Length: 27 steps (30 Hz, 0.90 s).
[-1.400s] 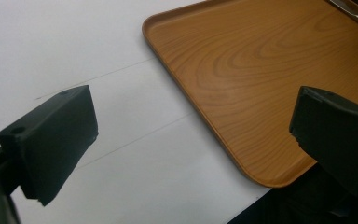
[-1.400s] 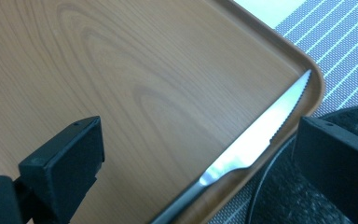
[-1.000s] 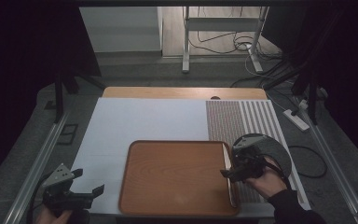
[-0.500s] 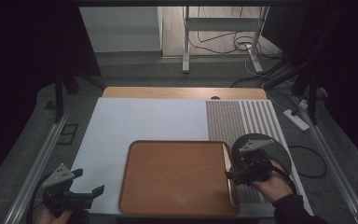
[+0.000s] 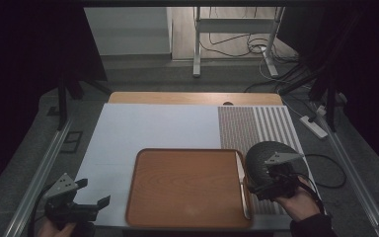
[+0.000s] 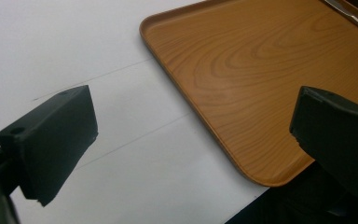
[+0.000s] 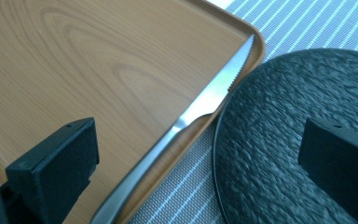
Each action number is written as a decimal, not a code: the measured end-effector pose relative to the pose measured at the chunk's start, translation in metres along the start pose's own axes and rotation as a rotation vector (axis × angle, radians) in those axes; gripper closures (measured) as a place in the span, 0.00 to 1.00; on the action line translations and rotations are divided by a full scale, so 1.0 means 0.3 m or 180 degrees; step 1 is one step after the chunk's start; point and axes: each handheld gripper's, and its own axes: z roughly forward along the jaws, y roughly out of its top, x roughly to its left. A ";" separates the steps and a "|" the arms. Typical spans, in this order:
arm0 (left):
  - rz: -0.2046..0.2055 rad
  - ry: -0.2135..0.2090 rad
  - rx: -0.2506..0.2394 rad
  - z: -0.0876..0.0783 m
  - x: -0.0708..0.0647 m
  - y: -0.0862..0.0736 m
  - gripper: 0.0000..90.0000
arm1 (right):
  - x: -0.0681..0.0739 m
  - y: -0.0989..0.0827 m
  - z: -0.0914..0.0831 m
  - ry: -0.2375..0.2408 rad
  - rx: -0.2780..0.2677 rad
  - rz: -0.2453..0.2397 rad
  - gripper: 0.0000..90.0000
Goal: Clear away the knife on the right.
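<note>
Wooden tray (image 5: 187,185) sits at near edge of tabletop (image 5: 153,126), w/ a steel knife (image 7: 191,116) lying along tray's right rim, serrated tip pointing away. Dark textured plate (image 7: 279,140) lies on striped mat (image 5: 256,123) just right of tray, touching or nearly. Right tool (image 5: 250,183) hangs over tray's right rim, jaws spread, nothing btwn; left tool (image 5: 93,193) off tray's near-left corner, also spread, empty.

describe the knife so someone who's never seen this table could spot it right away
Start at the big wooden tray near the front of the table. Along its right rim, beside the dark textured round plate on the striped mat, lies the knife. It is the only shiny metal thing there: slim, silver, with a serrated blade.
</note>
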 end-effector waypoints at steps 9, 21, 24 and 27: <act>-0.0003 -0.0001 0.0004 0.000 0.000 0.001 0.01 | -0.018 -0.042 -0.044 -0.0075 -0.0104 0.0140 0.00; 0.0001 0.0003 0.0011 0.001 0.000 0.001 0.01 | -0.032 -0.092 -0.087 -0.0160 -0.0147 0.0262 0.00; -0.0001 0.0001 0.0008 0.001 0.000 0.001 0.01 | -0.035 -0.101 -0.099 -0.0172 -0.0174 0.0285 0.00; 0.0000 0.0002 0.0009 0.001 0.000 0.001 0.01 | -0.037 -0.111 -0.112 -0.0200 -0.0211 0.0316 0.00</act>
